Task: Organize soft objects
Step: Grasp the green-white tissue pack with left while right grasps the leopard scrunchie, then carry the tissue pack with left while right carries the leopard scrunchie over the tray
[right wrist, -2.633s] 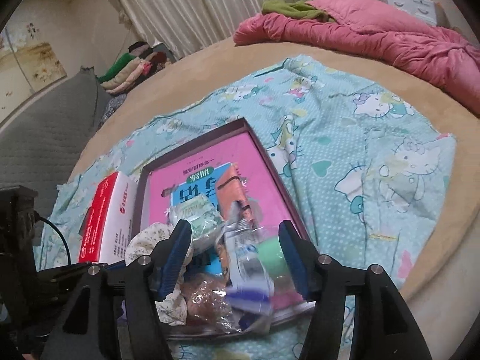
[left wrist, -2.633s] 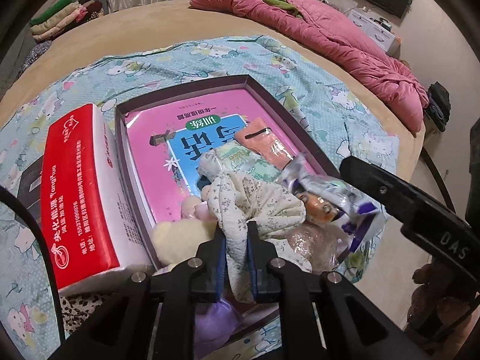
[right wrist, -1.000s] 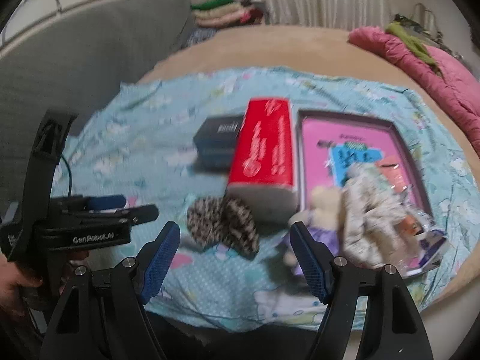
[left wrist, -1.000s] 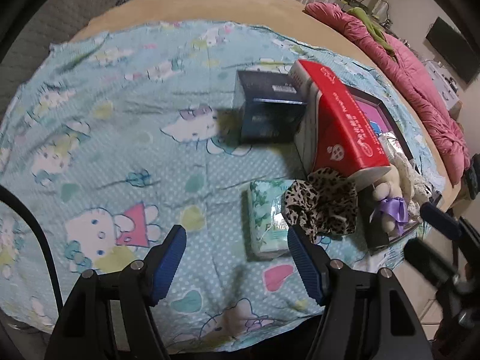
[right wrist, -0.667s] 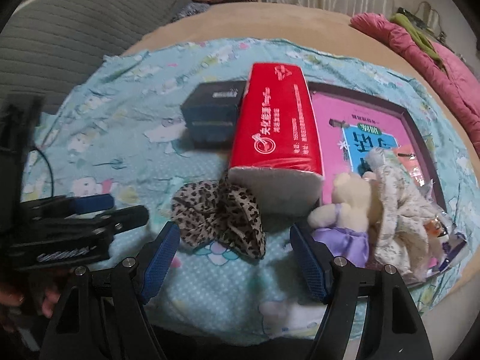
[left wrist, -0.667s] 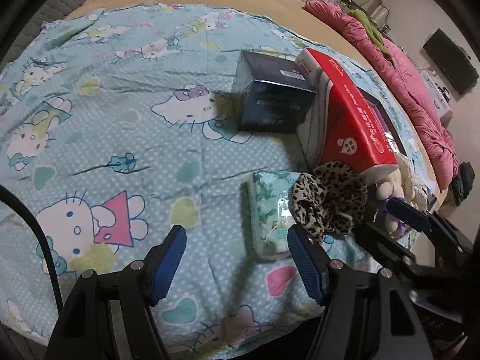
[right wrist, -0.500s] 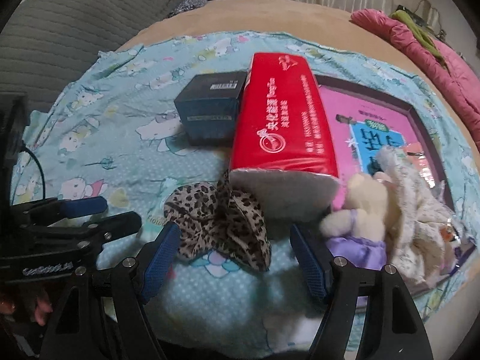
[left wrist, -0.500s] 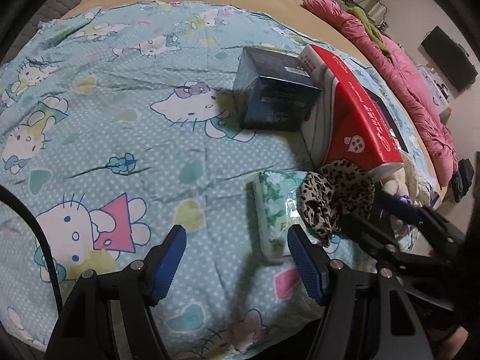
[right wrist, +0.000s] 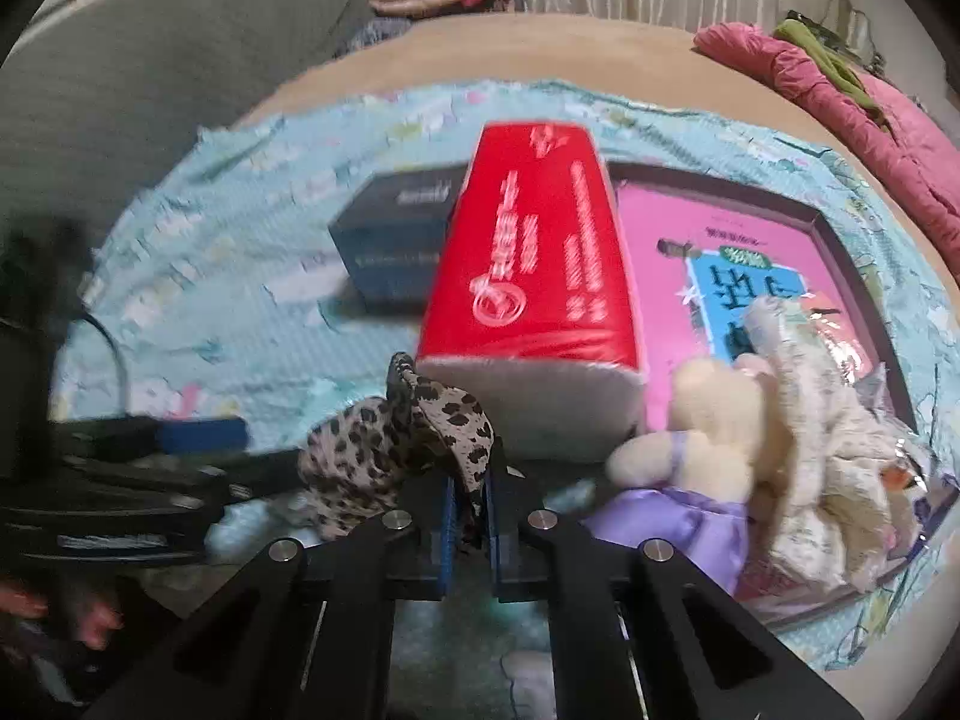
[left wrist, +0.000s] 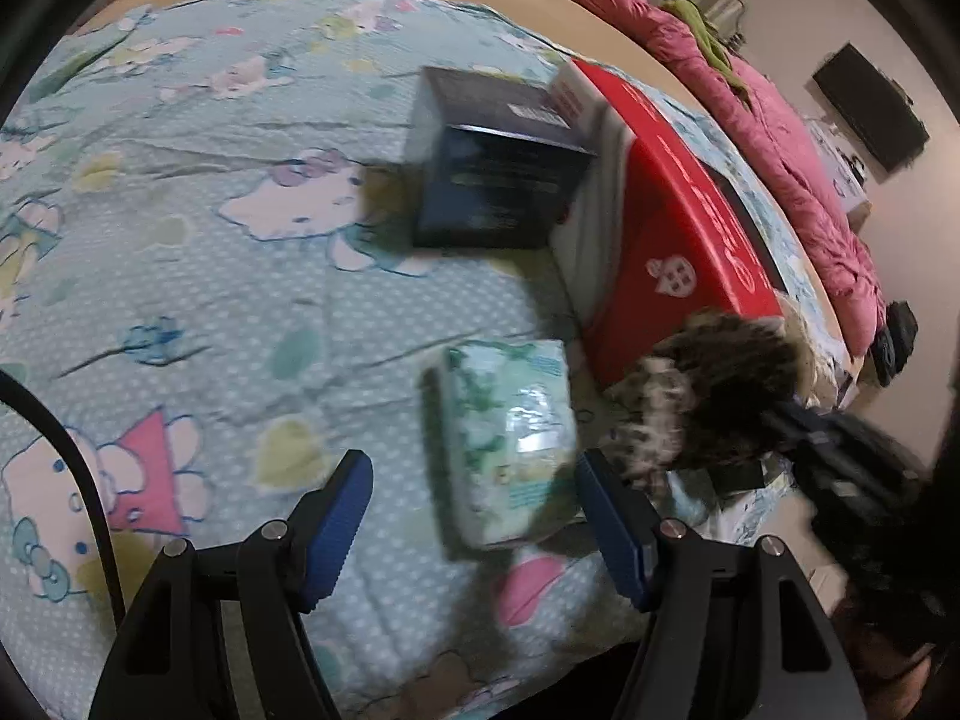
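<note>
While my right gripper [right wrist: 467,516] has just been closing, its jaws now sit pinched together on the leopard-print scrunchie [right wrist: 390,450], with a fold of the fabric caught between the blue pads. The scrunchie lies on the near part of the bed, just in front of the near end of the red tissue pack [right wrist: 534,282], and the plush toy [right wrist: 714,420] is to its right, at the near edge of the tray [right wrist: 840,240].

My left gripper [left wrist: 474,516] hangs over the bed sheet [left wrist: 180,210] with its jaws wide apart and nothing pressed between them. The small green tissue packet [left wrist: 510,438] lies directly ahead of it, partly between the two fingers. Its long axis runs from near to far, about along the direction the gripper points, so the fingers stand on its two long sides. I judge this is good for a grasp across the narrow width.

The scrunchie touches or almost touches the right side of this packet; I cannot tell which because of blur. The left gripper is clearly the nearer one to the packet. I think the scrunchie should go away first, toward the tray on the right.
</note>
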{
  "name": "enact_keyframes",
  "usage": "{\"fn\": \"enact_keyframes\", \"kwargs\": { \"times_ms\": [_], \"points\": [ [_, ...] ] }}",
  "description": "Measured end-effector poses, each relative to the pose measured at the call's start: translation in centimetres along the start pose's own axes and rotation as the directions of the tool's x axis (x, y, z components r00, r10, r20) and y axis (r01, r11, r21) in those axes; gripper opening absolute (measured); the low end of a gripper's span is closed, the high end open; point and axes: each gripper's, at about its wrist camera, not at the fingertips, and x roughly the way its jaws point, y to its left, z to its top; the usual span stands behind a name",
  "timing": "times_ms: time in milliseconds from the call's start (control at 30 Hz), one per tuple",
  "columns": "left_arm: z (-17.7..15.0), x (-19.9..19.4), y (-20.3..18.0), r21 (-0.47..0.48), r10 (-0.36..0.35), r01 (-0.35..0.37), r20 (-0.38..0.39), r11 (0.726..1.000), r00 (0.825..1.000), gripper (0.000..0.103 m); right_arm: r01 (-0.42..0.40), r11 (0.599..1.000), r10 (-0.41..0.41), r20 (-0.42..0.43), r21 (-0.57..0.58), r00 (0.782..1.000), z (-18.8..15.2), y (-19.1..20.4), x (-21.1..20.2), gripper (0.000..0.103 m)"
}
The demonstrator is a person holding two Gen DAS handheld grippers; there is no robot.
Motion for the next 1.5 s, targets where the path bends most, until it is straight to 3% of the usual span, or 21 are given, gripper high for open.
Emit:
{"fn": "enact_keyframes", "kwargs": {
  "times_ms": [200, 300, 500, 700, 900, 1100, 1500],
  "points": [
    [0.8, 1.9, -2.6, 0.053, 0.065, -0.065, -0.012, 0.997, 0.998, 0.069, 0.029, 0.999, -0.026, 0.089, -0.028, 0.996, 1.0, -0.4, -3.9, 0.007],
    [1.3, 2.8, -3.5, 0.053, 0.11, -0.109, -0.017, 0.993, 0.994, 0.051, 0.037, 0.999, -0.034, 0.107, -0.021, 0.994, 1.1, -1.3, -4.9, 0.007],
    [1.6, 3.2, -4.4, 0.039, 0.111, -0.111, -0.003, 0.993, 0.994, 0.039, 0.038, 0.999, -0.04, 0.135, 0.021, 0.99, 1.4, -2.8, -6.5, 0.007],
    [1.2, 1.1, -5.1, 0.035, 0.081, -0.083, 0.044, 0.996, 0.996, 0.039, 0.041, 0.998, -0.051, 0.186, 0.053, 0.981, 1.8, -4.0, -8.5, 0.007],
    [1.4, -3.7, -7.0, 0.049, 0.048, -0.055, 0.141, 0.997, 0.989, 0.039, 0.035, 0.994, -0.058, 0.237, 0.102, 0.97, 2.1, -5.7, -11.0, 0.007],
    [2.2, -7.5, -10.7, 0.136, 0.01, -0.041, 0.216, 0.99, 0.976, 0.039, 0.055, 0.984, -0.103, 0.28, 0.171, 0.954, 1.8, -8.9, -13.6, 0.007],
    [4.1, -6.4, -19.0, 0.263, -0.029, -0.028, 0.211, 0.964, 0.977, 0.039, 0.073, 0.937, -0.194, 0.336, 0.341, 0.922, 0.2, -16.2, -17.8, 0.007]
  ]
}}
